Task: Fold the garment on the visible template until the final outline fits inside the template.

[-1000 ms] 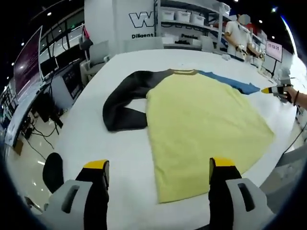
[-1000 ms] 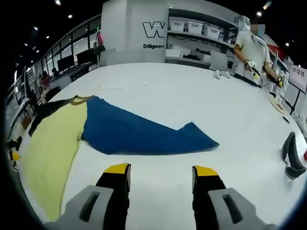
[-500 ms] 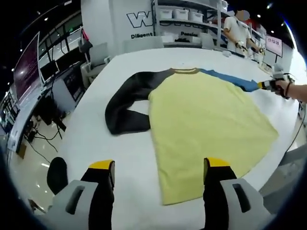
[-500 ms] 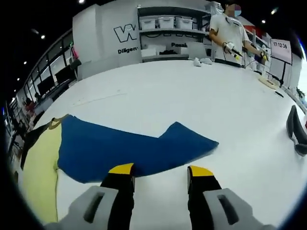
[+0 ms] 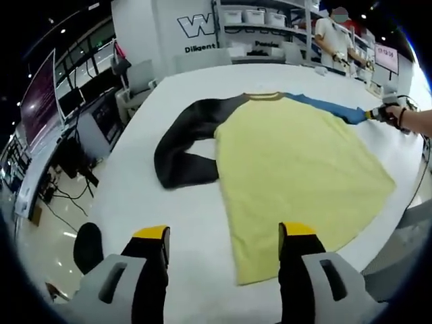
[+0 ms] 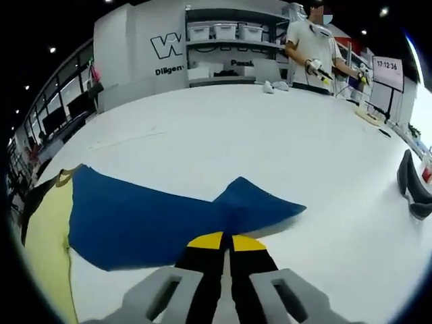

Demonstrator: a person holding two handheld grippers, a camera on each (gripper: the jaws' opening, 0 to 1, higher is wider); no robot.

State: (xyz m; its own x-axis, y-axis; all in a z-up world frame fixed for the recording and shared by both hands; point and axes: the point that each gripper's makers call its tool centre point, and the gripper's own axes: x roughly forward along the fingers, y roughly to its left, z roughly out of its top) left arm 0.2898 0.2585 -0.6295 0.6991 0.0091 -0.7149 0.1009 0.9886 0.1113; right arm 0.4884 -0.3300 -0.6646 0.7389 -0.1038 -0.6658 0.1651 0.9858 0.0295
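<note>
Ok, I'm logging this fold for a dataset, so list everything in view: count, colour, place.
Garment: one, yellow body, spread on the table.
Black sleeve: one, bent beside the body.
Blue sleeve: one, stretched out flat.
Table: one, white.
Dark object: one, at the table's far edge.
Shelving with bins: white, behind.
Bystander: one, white top, beyond the table.
Left gripper: open, near the hem.
Right gripper: shut on the blue sleeve's edge.

Both grippers (image 5: 223, 236) (image 6: 226, 241): grey bodies, black jaws w/ yellow tips (slot in each grey shoulder)
</note>
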